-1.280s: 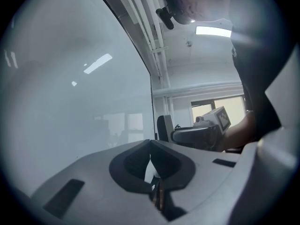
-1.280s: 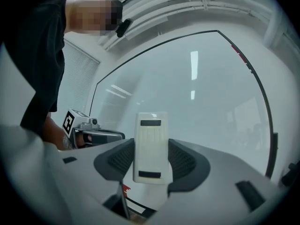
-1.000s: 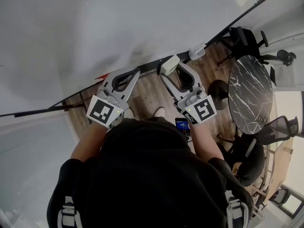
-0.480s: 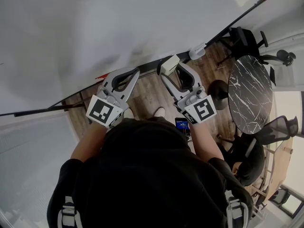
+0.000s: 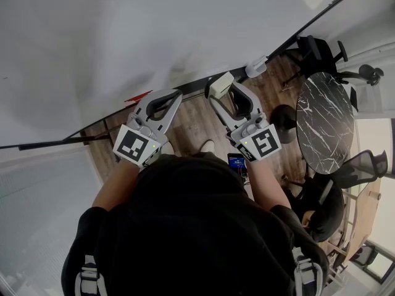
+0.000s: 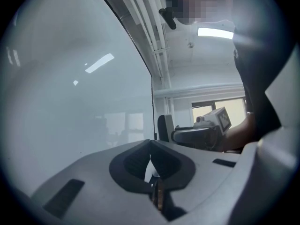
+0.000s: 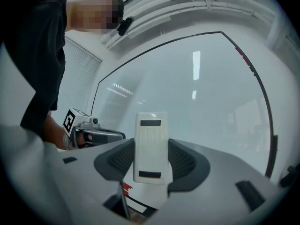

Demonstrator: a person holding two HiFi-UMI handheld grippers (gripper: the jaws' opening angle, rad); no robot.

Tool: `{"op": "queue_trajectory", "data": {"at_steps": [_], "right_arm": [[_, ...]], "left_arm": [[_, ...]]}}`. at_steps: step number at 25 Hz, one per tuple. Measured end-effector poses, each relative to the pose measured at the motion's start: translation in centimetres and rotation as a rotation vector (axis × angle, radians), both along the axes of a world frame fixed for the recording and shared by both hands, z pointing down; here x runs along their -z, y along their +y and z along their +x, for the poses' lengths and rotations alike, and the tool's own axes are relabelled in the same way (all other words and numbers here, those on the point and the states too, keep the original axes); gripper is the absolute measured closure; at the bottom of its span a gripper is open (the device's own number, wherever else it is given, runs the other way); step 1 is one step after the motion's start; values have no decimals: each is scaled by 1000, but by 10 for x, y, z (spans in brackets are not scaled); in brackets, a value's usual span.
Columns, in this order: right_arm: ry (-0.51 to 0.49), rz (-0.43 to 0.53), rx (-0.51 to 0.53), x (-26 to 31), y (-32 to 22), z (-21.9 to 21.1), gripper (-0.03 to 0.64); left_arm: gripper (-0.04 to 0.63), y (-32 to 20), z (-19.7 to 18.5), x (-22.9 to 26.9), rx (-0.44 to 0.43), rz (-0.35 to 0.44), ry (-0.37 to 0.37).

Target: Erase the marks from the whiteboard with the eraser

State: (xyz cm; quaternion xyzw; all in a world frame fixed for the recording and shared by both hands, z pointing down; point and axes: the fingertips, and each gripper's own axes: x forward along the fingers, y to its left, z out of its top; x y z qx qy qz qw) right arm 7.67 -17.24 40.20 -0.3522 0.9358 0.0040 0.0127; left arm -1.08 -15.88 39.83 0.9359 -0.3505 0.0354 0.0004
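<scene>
The whiteboard [image 5: 123,36] fills the upper part of the head view, and I make out no marks on its surface [image 7: 197,107]. A cream-white eraser [image 7: 150,146] sits upright between the jaws of my right gripper [image 7: 151,161], which is shut on it. In the head view the eraser [image 5: 220,85] is held close to the board's lower edge. My left gripper [image 5: 176,94] hangs beside it near the same edge, its jaws shut with nothing between them [image 6: 150,146]. Each gripper shows in the other's view.
A black tray rail [image 5: 92,131] runs along the board's bottom edge, with a red marker [image 5: 137,97] lying on it. A white object [image 5: 256,66] sits further right on the rail. A dark marble round table [image 5: 324,122] and office chairs [image 5: 318,51] stand on the wooden floor at right.
Both grippers have shifted very slightly to the right along the board's lower edge. Their jaws and the eraser are as before.
</scene>
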Motion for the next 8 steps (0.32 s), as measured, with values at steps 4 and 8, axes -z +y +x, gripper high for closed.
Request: {"op": "queue_trajectory", "data": {"at_steps": [4, 8], "right_arm": [[2, 4, -2, 0, 4, -1, 396], [5, 4, -11, 1, 2, 0, 396]], "left_arm": [[591, 4, -1, -1, 2, -4, -5], [591, 3, -1, 2, 1, 2, 3]]}}
